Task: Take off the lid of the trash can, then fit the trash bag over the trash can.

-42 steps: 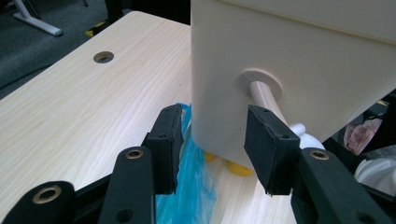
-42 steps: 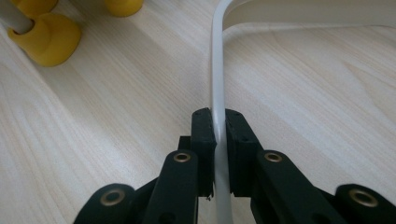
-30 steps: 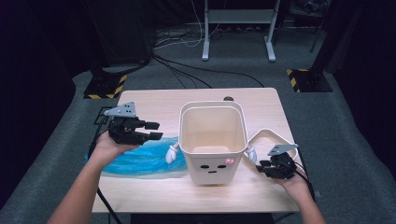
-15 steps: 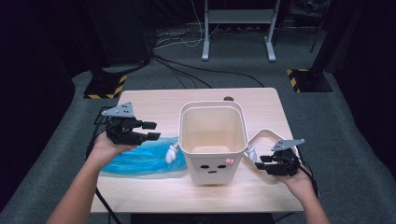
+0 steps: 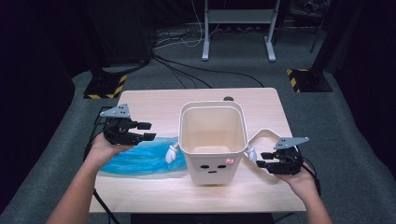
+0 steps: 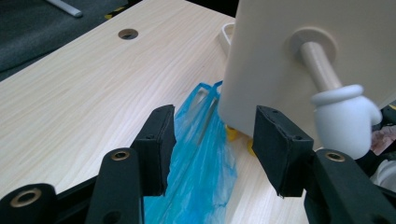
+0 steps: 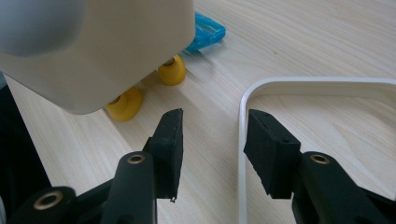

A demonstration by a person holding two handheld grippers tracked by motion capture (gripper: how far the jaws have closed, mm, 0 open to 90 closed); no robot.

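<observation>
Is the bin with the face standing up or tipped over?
Standing up. The bin rests on its yellow feet on the table, its open top facing upward.

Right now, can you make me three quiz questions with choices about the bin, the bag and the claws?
1. Where does the bag lie?
A. in the bin
B. on the table left of the bin
C. on the floor

2. What colour are the bin's feet?
A. yellow
B. red
C. green

3. How is the right claw?
A. shut on the bag
B. shut on the bin
C. open, holding nothing

Answers: 1 B, the bag lies flat on the table beside the bin. 2 A, the right gripper view shows them yellow. 3 C, only table shows between its pads.
</observation>
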